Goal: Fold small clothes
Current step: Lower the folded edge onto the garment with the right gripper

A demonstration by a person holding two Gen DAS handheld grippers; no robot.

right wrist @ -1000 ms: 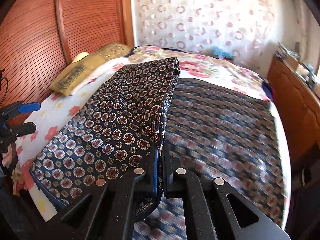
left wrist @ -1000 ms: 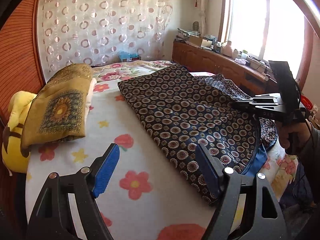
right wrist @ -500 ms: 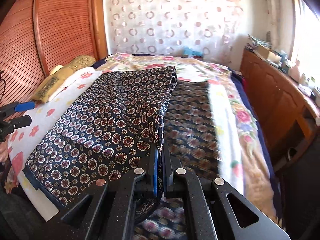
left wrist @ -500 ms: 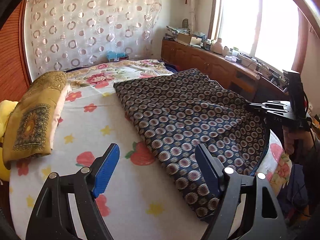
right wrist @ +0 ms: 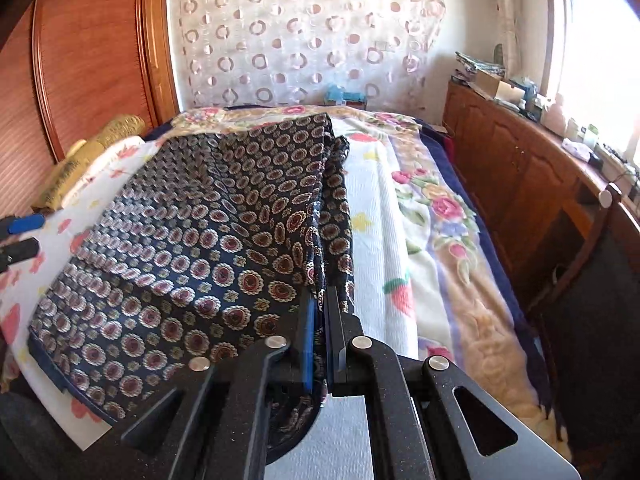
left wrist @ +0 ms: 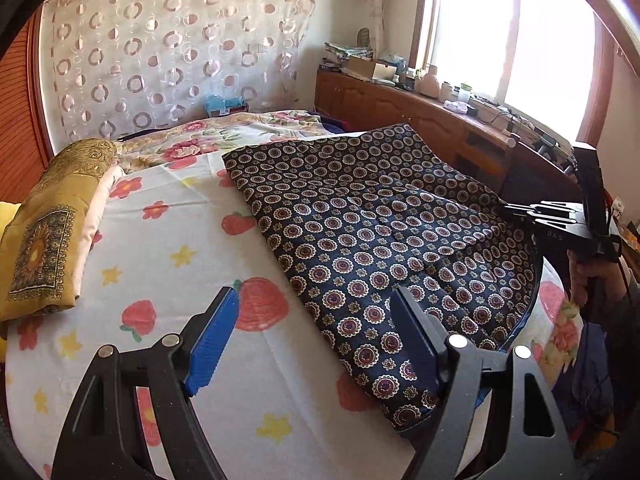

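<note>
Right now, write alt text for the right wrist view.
The right gripper is shut on the edge of a dark medallion-print garment, lifting it over a bed with a floral sheet. A wooden cabinet lines the right wall, and a circle-patterned curtain hangs behind.

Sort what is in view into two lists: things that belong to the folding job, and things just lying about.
Part of the job:
- dark patterned garment
- right gripper, shut on the garment's edge
- left gripper, open above the bed
- bed sheet, the folding surface

Just lying about:
- gold pillow
- floral blanket
- wooden cabinet with clutter
- blue box
</note>
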